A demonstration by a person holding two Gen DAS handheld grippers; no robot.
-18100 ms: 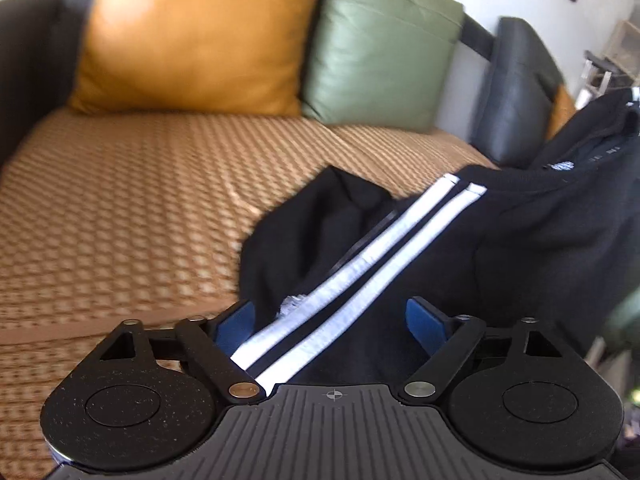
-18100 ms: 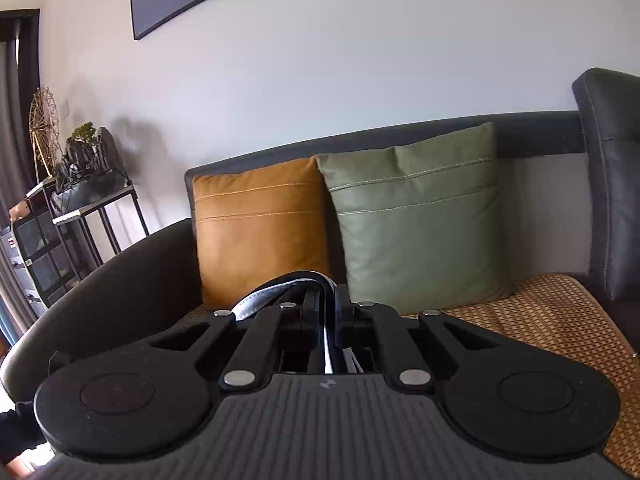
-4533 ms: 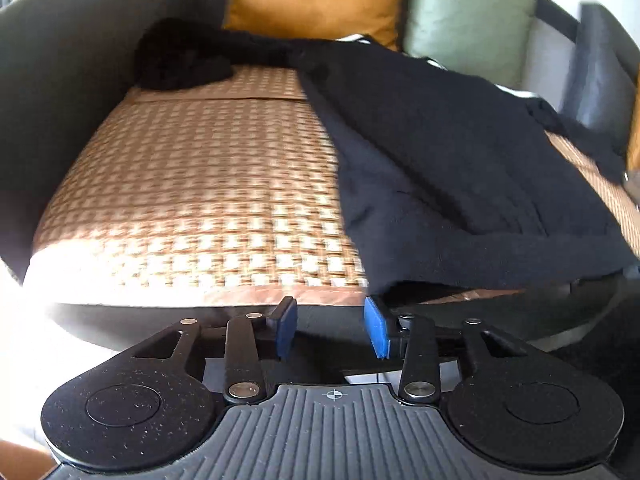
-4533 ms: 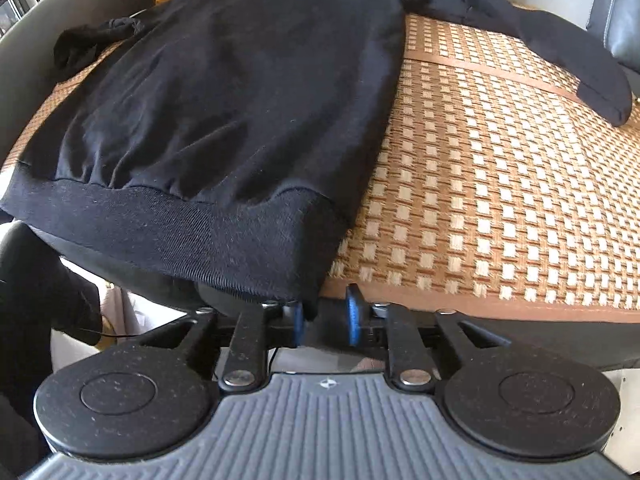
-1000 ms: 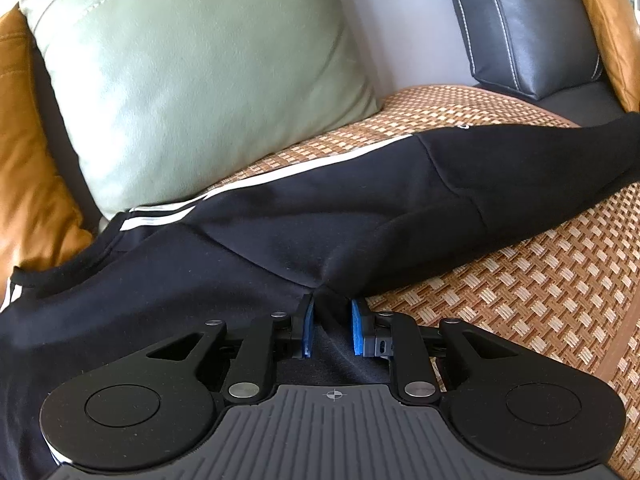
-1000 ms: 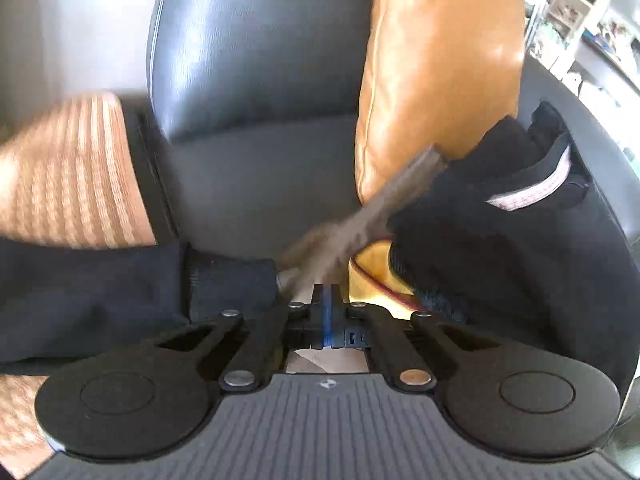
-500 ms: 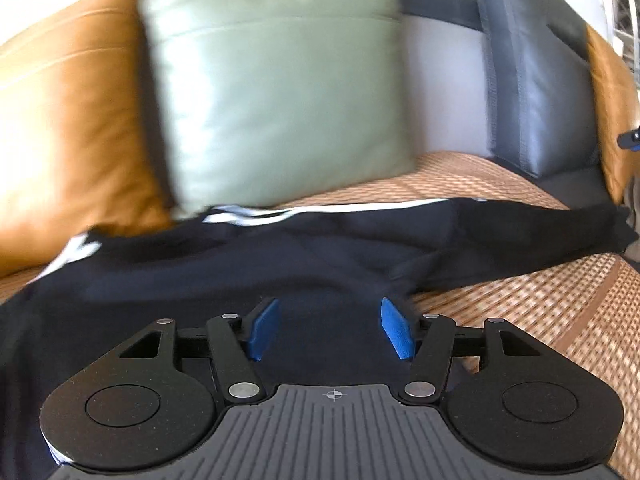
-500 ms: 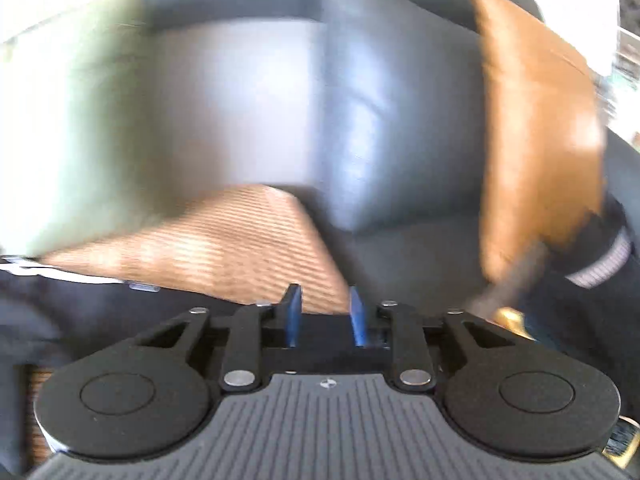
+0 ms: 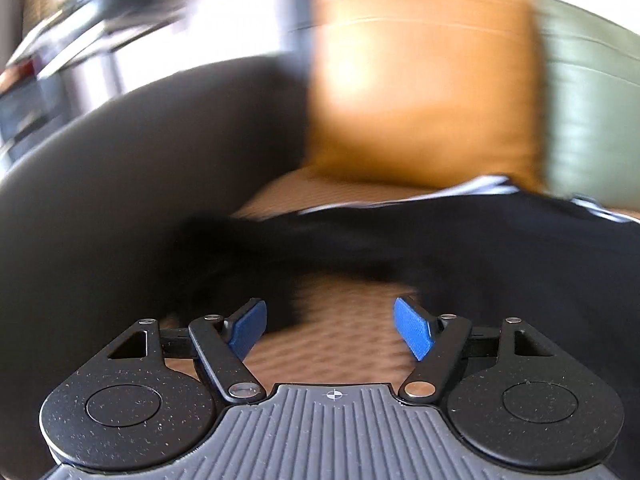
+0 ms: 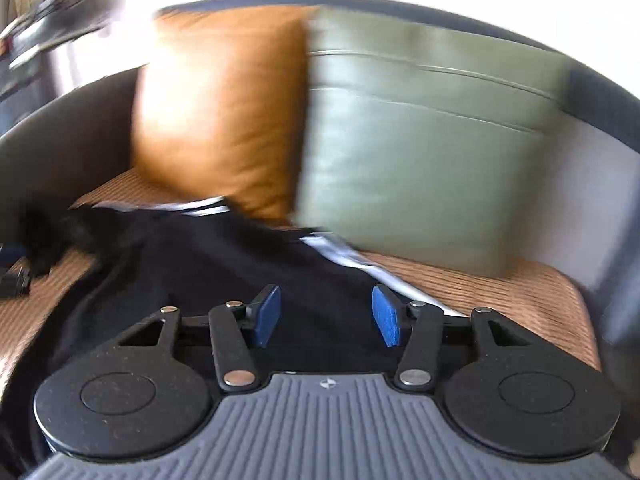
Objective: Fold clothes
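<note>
A black sweatshirt (image 9: 480,240) with white stripes lies spread on the woven sofa seat, its left sleeve trailing toward the armrest. My left gripper (image 9: 330,326) is open over bare seat mat, just in front of that sleeve, holding nothing. In the right wrist view the black sweatshirt (image 10: 240,264) fills the lower middle, its white stripes (image 10: 360,264) running under the green cushion. My right gripper (image 10: 326,314) is open above the garment's body with nothing between its blue pads. Both views are motion-blurred.
An orange cushion (image 9: 420,88) and a green cushion (image 10: 420,140) lean on the sofa back. The dark armrest (image 9: 120,200) curves along the left. Woven seat mat (image 10: 520,280) shows at the right. A shelf unit (image 9: 48,60) stands beyond the armrest.
Both grippers have swung left along the sofa. The left one opened wider and left the sleeve seam. The right one opened wider and now faces the sweatshirt's body.
</note>
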